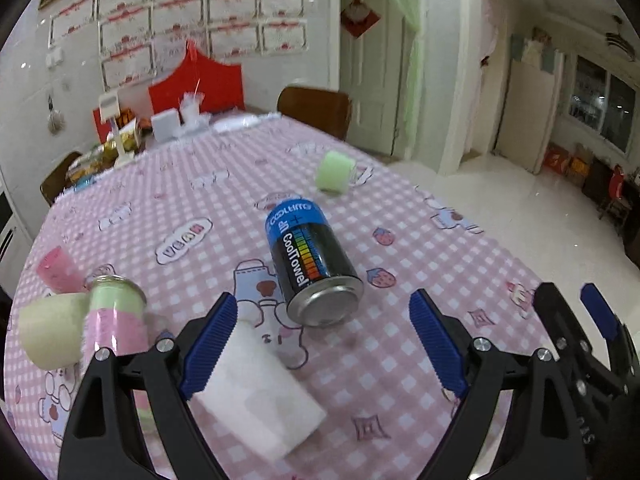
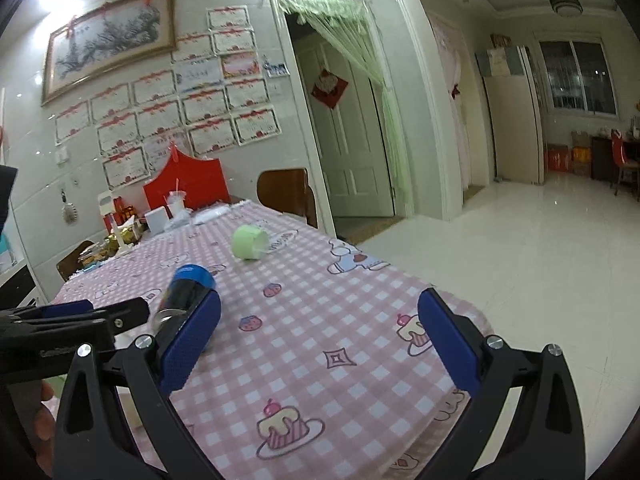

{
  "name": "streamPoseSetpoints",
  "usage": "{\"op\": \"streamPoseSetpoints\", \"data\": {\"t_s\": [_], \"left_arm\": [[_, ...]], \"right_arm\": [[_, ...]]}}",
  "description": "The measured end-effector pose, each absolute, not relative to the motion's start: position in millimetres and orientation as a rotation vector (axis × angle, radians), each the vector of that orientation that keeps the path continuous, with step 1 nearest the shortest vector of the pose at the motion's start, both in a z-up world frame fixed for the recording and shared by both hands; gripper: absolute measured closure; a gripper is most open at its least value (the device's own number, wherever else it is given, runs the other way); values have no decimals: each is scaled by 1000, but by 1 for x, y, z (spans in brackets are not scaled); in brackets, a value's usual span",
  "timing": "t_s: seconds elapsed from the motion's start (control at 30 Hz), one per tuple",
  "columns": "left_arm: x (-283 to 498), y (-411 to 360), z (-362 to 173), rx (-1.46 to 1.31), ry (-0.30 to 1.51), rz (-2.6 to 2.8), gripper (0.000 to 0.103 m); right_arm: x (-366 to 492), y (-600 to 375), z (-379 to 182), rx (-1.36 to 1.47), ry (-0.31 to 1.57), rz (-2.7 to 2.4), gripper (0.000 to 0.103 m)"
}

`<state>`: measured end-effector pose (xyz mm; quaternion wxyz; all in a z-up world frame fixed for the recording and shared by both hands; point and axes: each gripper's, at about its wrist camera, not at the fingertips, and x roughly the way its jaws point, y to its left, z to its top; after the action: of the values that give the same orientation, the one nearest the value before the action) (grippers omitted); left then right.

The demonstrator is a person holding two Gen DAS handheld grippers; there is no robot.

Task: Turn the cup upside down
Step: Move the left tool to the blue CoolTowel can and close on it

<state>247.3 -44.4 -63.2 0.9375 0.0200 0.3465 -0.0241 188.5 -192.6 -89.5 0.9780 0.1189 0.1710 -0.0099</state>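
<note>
A white cup (image 1: 256,388) lies on its side on the pink checked tablecloth (image 1: 400,240), just under my left gripper's left finger. My left gripper (image 1: 320,340) is open and empty above it. A light green cup (image 1: 334,171) lies on its side farther back; it also shows in the right wrist view (image 2: 249,242). My right gripper (image 2: 318,340) is open and empty over the table's near right part, and shows at the right edge of the left wrist view (image 1: 568,320).
A black and blue CoolTowel can (image 1: 312,264) lies on its side mid-table. At the left stand a pink cup (image 1: 58,268), a yellowish cup (image 1: 48,332) and a pink-green can (image 1: 116,312). Clutter and a red box (image 1: 200,88) sit at the far end. The table edge (image 2: 460,300) is to the right.
</note>
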Motion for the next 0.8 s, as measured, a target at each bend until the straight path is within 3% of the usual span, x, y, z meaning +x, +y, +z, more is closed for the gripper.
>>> {"op": "streamPoseSetpoints", "data": {"t_s": [0.33,0.8], "left_arm": [[319,-41,-90,-38,898,-3,16],[353,-44,-117,-47,1044,18,17]], "right_arm": [[236,-201,-98,272,462,-10,8],[254,-205,-102,293,544,14,8]]}}
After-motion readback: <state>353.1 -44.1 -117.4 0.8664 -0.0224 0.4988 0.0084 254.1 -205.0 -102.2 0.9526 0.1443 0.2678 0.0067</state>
